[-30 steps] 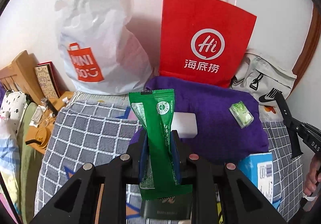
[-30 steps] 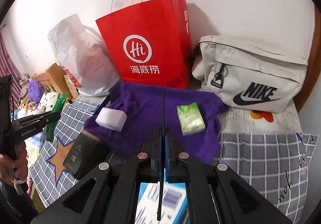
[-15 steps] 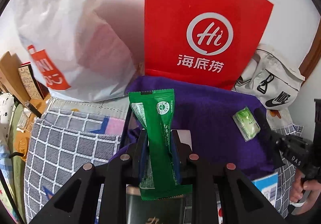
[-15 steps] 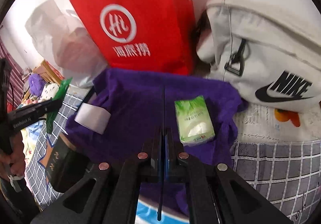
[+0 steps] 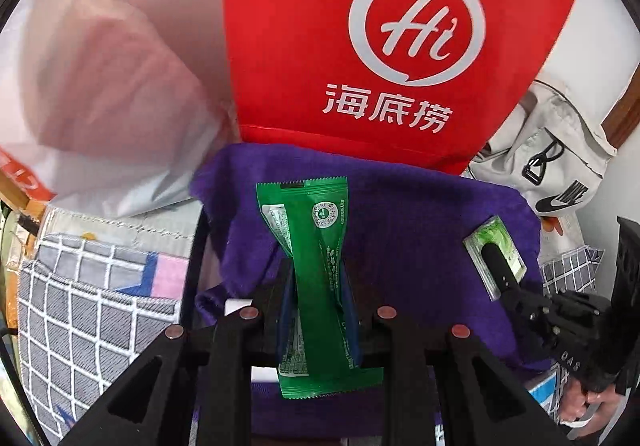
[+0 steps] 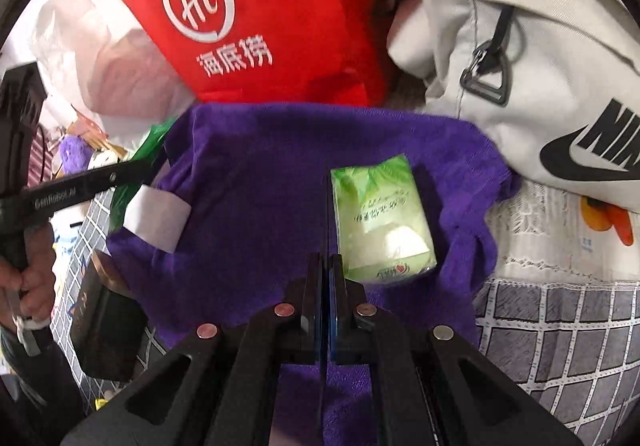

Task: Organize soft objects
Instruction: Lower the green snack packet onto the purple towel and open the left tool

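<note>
Now much closer to the purple towel [image 5: 420, 230] than a second ago — both views filled by it, red paper bag [image 5: 360, 46] looming large behind. Left gripper [image 5: 316, 286] still pinching the green sachet [image 5: 316, 270] upright at mid-length, carried in over the towel's near half. Right gripper [image 6: 325, 270] pressed together, holding nothing, lowered to just beside the green tissue pack [image 6: 380, 222] lying flat on the towel. Probably a gathering of soft items onto the cloth: sachet about ready to set down, tissue pack perhaps next for nudging or pickup — jaws would need to spread first. Nearby: white sponge block [image 6: 158, 218] at the towel's left edge, dark box [image 6: 104, 330] beside it, white plastic bag [image 5: 100, 86], beige sling bag [image 6: 520, 58] close on the right. Crowded backdrop, little room beyond the towel.
</note>
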`<action>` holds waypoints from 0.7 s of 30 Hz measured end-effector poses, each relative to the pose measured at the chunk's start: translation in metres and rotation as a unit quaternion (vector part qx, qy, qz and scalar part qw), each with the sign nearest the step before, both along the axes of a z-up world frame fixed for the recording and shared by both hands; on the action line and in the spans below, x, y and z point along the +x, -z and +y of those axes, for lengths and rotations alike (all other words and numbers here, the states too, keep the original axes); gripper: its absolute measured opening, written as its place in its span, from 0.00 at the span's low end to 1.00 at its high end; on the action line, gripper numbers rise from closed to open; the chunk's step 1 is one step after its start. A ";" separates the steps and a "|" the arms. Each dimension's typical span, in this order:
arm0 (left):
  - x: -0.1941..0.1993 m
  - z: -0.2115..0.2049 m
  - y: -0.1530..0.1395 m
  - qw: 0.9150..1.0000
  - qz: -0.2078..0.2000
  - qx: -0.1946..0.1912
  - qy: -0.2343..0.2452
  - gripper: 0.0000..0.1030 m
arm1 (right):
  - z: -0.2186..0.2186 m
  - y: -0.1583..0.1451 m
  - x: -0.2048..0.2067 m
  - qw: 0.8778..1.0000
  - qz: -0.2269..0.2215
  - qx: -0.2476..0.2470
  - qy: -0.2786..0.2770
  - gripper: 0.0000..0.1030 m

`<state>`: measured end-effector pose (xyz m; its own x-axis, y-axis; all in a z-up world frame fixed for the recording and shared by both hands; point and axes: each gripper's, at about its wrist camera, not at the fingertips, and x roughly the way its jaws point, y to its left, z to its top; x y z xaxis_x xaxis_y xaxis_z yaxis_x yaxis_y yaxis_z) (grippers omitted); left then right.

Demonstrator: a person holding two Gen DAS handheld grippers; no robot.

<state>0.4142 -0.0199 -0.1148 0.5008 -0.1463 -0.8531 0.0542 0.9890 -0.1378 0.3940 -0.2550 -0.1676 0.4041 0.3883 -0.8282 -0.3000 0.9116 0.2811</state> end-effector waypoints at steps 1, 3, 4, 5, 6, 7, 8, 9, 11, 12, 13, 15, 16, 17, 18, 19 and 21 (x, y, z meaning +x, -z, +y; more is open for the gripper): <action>0.005 -0.001 0.004 1.000 0.006 0.002 0.001 0.22 | 0.000 0.002 0.001 1.000 0.002 -0.001 -0.003 0.03; 0.010 -0.001 0.011 1.000 0.019 -0.008 0.001 0.22 | 0.001 0.006 0.002 1.000 0.010 -0.005 -0.007 0.03; 0.012 0.000 0.013 1.000 0.022 -0.013 0.001 0.23 | 0.002 0.008 0.003 1.000 0.013 -0.007 -0.008 0.03; 0.013 0.001 0.016 1.000 0.025 -0.016 0.001 0.24 | 0.003 0.010 0.003 1.000 0.015 -0.009 -0.011 0.03; 0.015 0.001 0.017 0.999 0.027 -0.017 -0.001 0.25 | 0.004 0.012 0.004 1.000 0.017 -0.013 -0.012 0.03; 0.016 0.001 0.019 0.999 0.029 -0.017 0.000 0.25 | 0.005 0.013 0.004 1.000 0.018 -0.015 -0.011 0.03; 0.016 0.002 0.020 0.999 0.031 -0.017 0.002 0.26 | 0.006 0.014 0.005 1.000 0.020 -0.017 -0.011 0.03; 0.016 0.002 0.021 0.999 0.031 -0.019 0.003 0.26 | 0.006 0.016 0.005 1.000 0.021 -0.017 -0.010 0.04; 0.017 0.000 0.022 0.999 0.031 -0.020 0.007 0.29 | 0.006 0.017 0.005 1.000 0.022 -0.019 -0.009 0.04; 0.016 0.000 0.022 0.999 0.031 -0.019 0.007 0.30 | 0.006 0.017 0.005 1.000 0.022 -0.020 -0.008 0.04; 0.016 -0.001 0.022 0.999 0.031 -0.019 0.006 0.31 | 0.007 0.016 0.005 1.000 0.021 -0.022 -0.009 0.04; 0.018 0.001 0.022 0.999 0.032 -0.016 0.003 0.37 | 0.008 0.015 0.004 1.000 0.019 -0.023 -0.009 0.07; 0.017 0.004 0.019 0.999 0.031 -0.013 0.001 0.44 | 0.009 0.014 0.004 1.000 0.017 -0.022 -0.008 0.12; 0.015 0.007 0.017 1.000 0.029 -0.012 -0.001 0.52 | 0.009 0.012 0.003 1.000 0.016 -0.020 -0.008 0.16; 0.012 0.009 0.013 1.000 0.023 -0.010 -0.005 0.54 | 0.007 0.009 0.001 1.000 0.014 -0.017 -0.008 0.23; 0.008 0.010 0.009 1.000 0.019 -0.008 -0.008 0.55 | 0.007 0.007 -0.002 1.000 0.012 -0.011 -0.008 0.29; -0.001 0.013 0.001 1.000 0.011 -0.002 -0.011 0.56 | 0.007 0.000 -0.007 1.000 0.009 -0.012 -0.006 0.39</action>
